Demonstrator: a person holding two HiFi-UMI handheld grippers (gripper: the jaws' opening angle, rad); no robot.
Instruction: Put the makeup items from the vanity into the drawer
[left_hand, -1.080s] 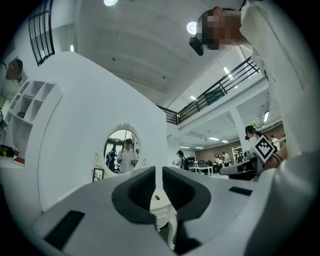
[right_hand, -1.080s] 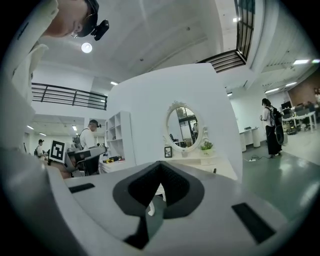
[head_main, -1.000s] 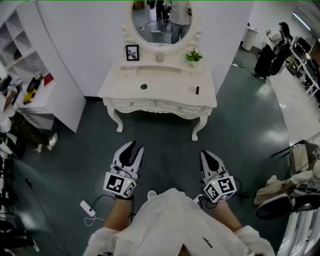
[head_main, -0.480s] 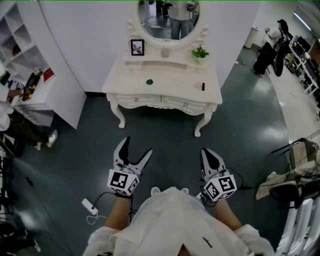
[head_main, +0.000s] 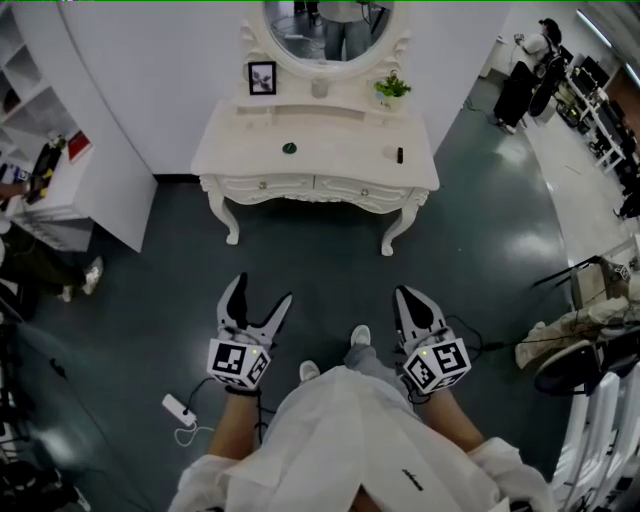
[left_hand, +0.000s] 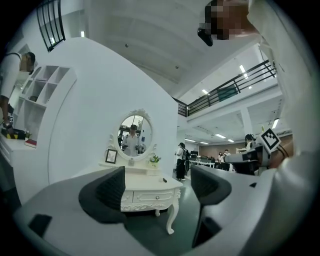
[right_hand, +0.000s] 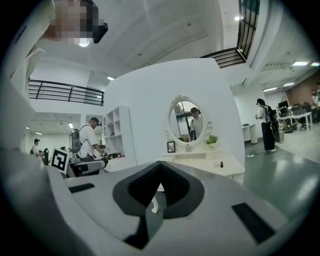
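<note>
The white vanity (head_main: 315, 160) stands ahead against the wall, a few steps off, with both drawers (head_main: 315, 186) closed. A small round dark green item (head_main: 289, 148) and a small black tube (head_main: 399, 155) lie on its top. My left gripper (head_main: 258, 300) hovers over the dark floor, open, with nothing between its pads. In the left gripper view the vanity (left_hand: 145, 187) shows between the spread jaws of the left gripper (left_hand: 159, 187). My right gripper (head_main: 410, 298) is level with it and shut on nothing. In the right gripper view the right gripper (right_hand: 159, 167) points at the vanity (right_hand: 220, 167).
An oval mirror, a photo frame (head_main: 262, 77) and a potted plant (head_main: 392, 88) sit at the vanity's back. A white shelf unit (head_main: 60, 180) stands at left, with a person beside it. A power strip (head_main: 177, 412) lies on the floor. Chairs and bags (head_main: 580, 340) crowd the right.
My left gripper's jaws have gone from shut to wide open. The right gripper stays shut. Both hands hold about the same place in front of me.
</note>
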